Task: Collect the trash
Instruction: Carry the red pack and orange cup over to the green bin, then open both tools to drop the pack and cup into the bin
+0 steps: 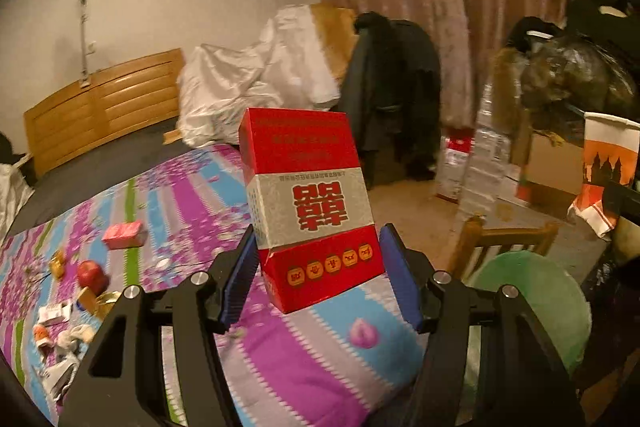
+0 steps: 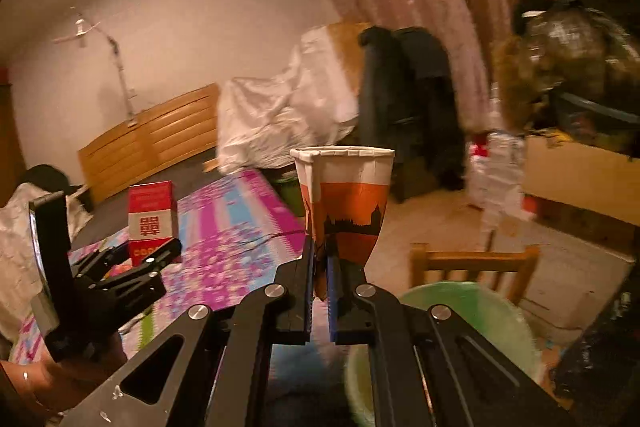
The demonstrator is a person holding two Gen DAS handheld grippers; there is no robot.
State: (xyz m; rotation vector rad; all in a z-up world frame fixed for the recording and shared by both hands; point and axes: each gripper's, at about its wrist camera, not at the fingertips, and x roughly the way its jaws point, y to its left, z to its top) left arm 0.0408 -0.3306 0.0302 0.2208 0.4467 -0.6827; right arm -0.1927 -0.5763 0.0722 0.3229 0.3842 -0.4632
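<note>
- Two grippers are up over the bed's (image 1: 304, 359) edge, each loaded.
- We see the left gripper (image 1: 318, 267) about half open, pads clamping a red box (image 1: 310, 203), held upright above the bedspread.
- The right gripper (image 2: 320, 291) is pinched nearly closed on the crushed base of a paper cup (image 2: 346, 203), rim up.
- A green bin (image 2: 472, 323) sits below, just beside the bed.
- More litter and an apple (image 1: 91, 274) lie on the bedspread.

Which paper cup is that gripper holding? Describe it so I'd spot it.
Look past the flowery bedspread toward the green bin. Above its rim the right gripper pinches a crushed paper cup: white rim, orange body, black skyline silhouette.
</note>
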